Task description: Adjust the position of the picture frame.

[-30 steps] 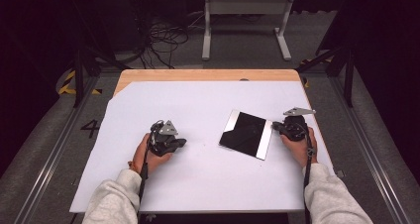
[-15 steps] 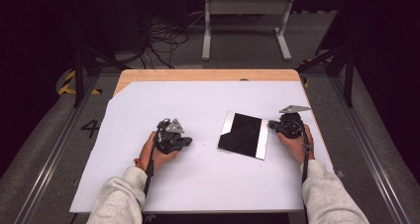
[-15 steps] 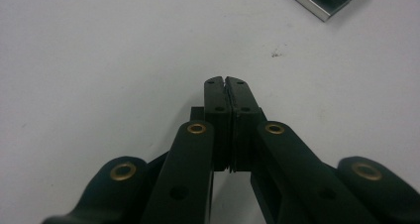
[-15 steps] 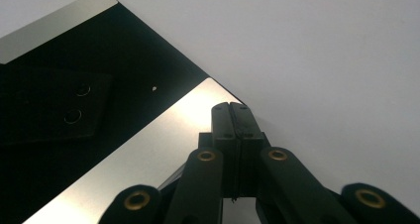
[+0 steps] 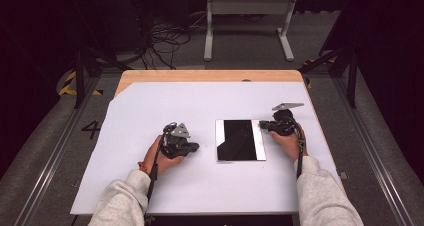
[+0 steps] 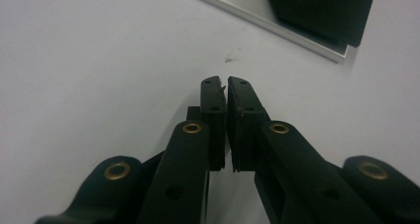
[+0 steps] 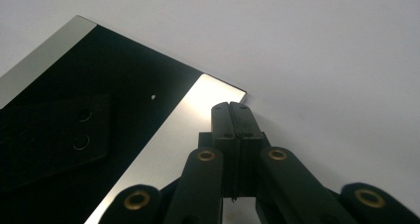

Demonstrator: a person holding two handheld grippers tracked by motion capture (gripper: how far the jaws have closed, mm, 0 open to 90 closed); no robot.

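From above, a flat rectangular mirror (image 5: 240,139), glossy dark with pale metallic edge strips, is lying on the smooth white table sheet (image 5: 210,103). The left gripper (image 5: 192,147) is resting apart from its left edge; the right gripper (image 5: 263,124) is meeting its upper right corner.

Left gripper view: the matte black jaws are sitting nearly together, empty, with the mirror (image 6: 317,16) ahead.

Right gripper view: the jaws are pressed together at the mirror (image 7: 124,115) corner.

The person wears light grey sleeves (image 5: 125,201). Each hand-held gripper is black: the left hand-held gripper (image 5: 192,147) and the right hand-held gripper (image 5: 262,124) both carry a grey three-cornered plate on top. Their jaws have brass-coloured rivets and small holes. A thin black cable (image 5: 300,158) trails from each one.
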